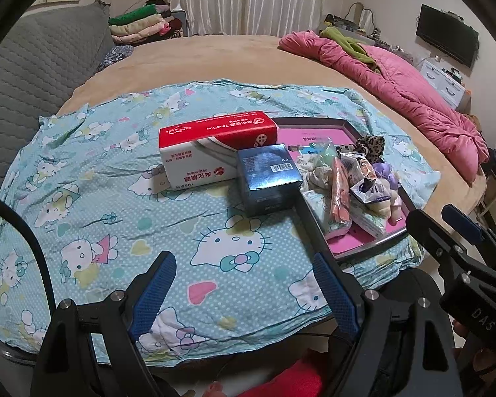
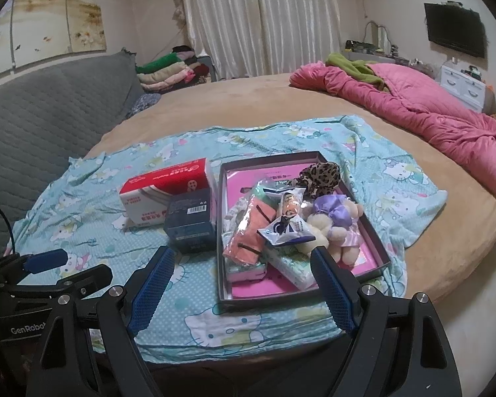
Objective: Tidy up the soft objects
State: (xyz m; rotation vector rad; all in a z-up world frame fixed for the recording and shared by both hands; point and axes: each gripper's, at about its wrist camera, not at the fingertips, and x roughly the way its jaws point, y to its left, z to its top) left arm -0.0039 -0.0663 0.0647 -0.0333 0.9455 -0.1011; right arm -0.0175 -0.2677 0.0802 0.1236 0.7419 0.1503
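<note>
Bedroom w/ a round tan bed (image 2: 446, 231), pale curtains behind, grey quilted sofa (image 2: 49, 115) at the far left. A wrinkled turquoise Hello Kitty sheet (image 1: 115, 198) covers the near part of the bed.

Ahead of the left gripper (image 1: 244, 294), two boxes stand touching: a red-and-white carton (image 1: 211, 149) w/ Chinese print and "TangYue" seen upside down, and in front of it a glossy dark blue cube-shaped box (image 1: 268, 178) w/ a barcode sticker.

Ahead of the right gripper (image 2: 241, 287) sits a shallow dark rectangular tray (image 2: 297, 301) w/ pink printed lining. The soft objects are piled inside: leopard-print scrunchie (image 2: 320, 175), cream teddy in a purple satin dress (image 2: 334, 218), orange cloth in clear plastic (image 2: 248, 231), blue-white foil packet (image 2: 287, 228), 2 floral tissue packs under the pile. Packet lettering too small to read.

Both grippers have blue textured pads, spread wide apart, nothing between them; each hovers over the sheet. "DAS" shows on the right gripper's body, "GenRobot" on the left's.
</note>
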